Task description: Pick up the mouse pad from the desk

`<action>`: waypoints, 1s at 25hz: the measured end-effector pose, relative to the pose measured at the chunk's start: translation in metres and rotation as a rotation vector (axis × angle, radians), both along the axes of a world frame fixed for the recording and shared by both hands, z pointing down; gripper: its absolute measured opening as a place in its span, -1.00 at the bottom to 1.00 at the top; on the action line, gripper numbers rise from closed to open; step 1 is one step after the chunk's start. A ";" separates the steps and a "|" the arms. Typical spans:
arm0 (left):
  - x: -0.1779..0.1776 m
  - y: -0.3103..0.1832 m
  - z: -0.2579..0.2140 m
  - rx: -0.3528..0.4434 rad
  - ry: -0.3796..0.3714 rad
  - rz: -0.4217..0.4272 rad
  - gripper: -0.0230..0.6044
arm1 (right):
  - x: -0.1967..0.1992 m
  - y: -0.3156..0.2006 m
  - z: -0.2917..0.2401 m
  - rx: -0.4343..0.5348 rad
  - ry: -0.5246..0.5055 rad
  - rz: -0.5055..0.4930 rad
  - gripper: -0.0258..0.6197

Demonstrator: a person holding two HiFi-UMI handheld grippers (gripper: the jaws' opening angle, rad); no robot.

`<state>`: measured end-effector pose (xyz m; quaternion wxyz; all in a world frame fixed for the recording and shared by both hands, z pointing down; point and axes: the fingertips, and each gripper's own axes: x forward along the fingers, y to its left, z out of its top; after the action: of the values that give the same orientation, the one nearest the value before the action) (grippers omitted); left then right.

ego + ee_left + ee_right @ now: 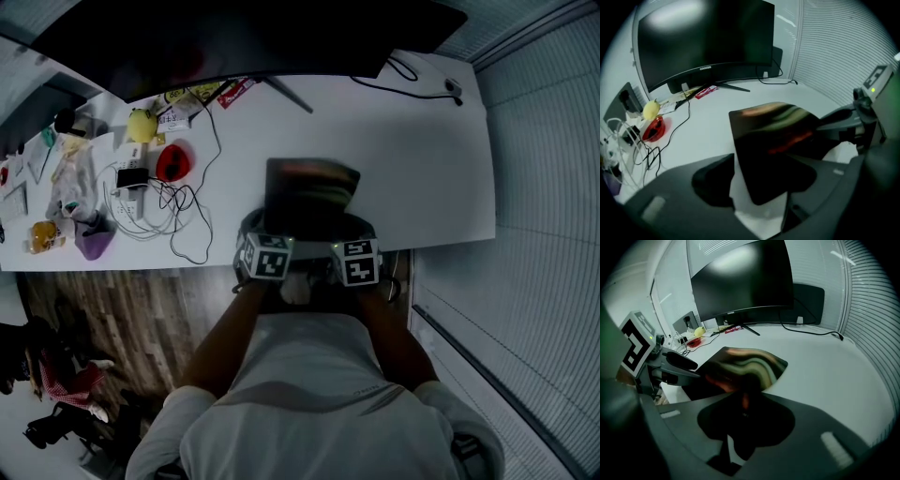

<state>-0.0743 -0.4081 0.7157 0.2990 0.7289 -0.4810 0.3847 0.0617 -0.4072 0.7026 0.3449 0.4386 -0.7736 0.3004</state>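
1. The mouse pad (311, 192) lies just ahead of both tongs on the desk (422, 141), its near edge reaching in between their jaws.
2. The right tongs (743, 416) pinch that edge, jaws nearly together, since the pad is thin.
3. The left tongs (759, 183) stand spread around the near corner with a gap on one side. They are probably placed there so the pad can lift level.
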 end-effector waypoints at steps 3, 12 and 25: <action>-0.009 -0.001 0.006 -0.037 0.016 -0.029 0.15 | 0.000 0.000 0.001 0.003 -0.004 -0.001 -0.66; 0.014 0.003 0.007 -0.083 0.056 -0.046 0.23 | 0.000 0.004 0.001 -0.001 -0.027 0.003 -0.66; 0.039 0.012 -0.004 -0.070 0.089 0.005 -0.73 | -0.005 0.011 -0.007 0.018 -0.083 0.009 -0.74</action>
<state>-0.0353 -0.3959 0.7120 0.3443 0.7356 -0.4516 0.3693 0.0572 -0.3966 0.6961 0.3069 0.4324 -0.7879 0.3130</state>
